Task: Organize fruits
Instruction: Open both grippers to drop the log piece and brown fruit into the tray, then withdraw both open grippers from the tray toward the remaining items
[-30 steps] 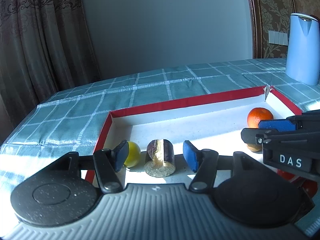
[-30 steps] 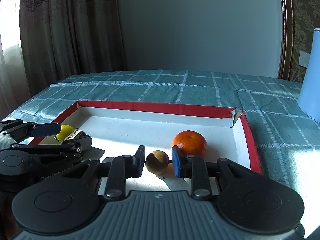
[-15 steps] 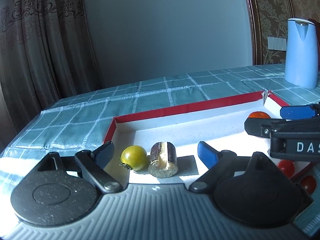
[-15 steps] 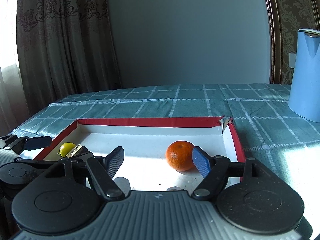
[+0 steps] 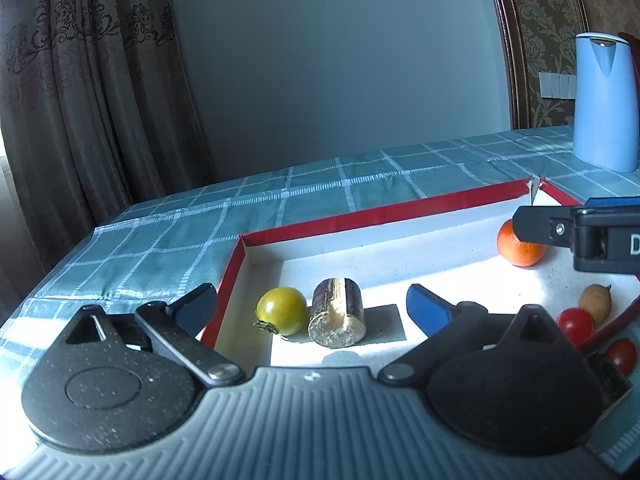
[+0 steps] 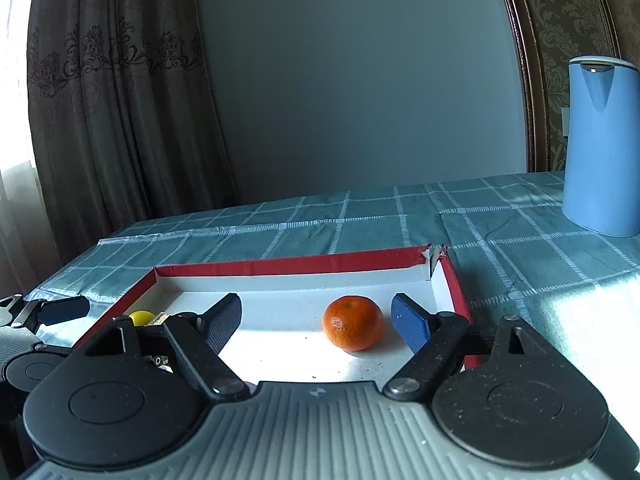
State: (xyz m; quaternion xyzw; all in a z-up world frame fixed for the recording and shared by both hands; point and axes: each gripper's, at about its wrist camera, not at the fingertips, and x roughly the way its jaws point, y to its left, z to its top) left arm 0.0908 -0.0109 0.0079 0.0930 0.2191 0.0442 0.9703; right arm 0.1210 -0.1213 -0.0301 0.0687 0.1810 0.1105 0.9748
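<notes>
Both releases just done. Left hand-held gripper [image 5: 312, 306]: jaws have just been opening and now stand about as wide as they go. The sugarcane piece [image 5: 338, 314] sits on the floor of the red-rimmed box [image 5: 380, 216] between the spread pads, touched by neither. A second ago the pads were close around it; now it stands free on its own shadow, cut end toward the camera.

Right hand-held gripper [image 6: 316, 322]: jaws have also just been opening, wide but not fully. A second ago a small brown fruit [image 5: 595, 303] sat pinched between them. Now nothing is gripped; that fruit lies in the box near its front right edge, just beside a red cherry tomato [image 5: 576, 325].

Layout relative to the box:
- yellow cherry tomato [image 5: 282, 310] in the near left corner, touching or just beside the sugarcane piece
- mandarin [image 6: 352, 322] toward the far right corner, ahead of the right gripper's open jaws, clear of both pads
- second red cherry tomato [image 5: 621, 356] apparently outside the front rim; hard to tell
- blue kettle [image 6: 602, 144] well beyond the box on the table [image 6: 360, 216]

Judgement: two items delivered, both hands free. At least one tomato likely remains to bring in.

Pose: both grippers angle gently down over the box's near edge, side by side. The right one reaches across the right margin of the left wrist view, in front of the mandarin.
</notes>
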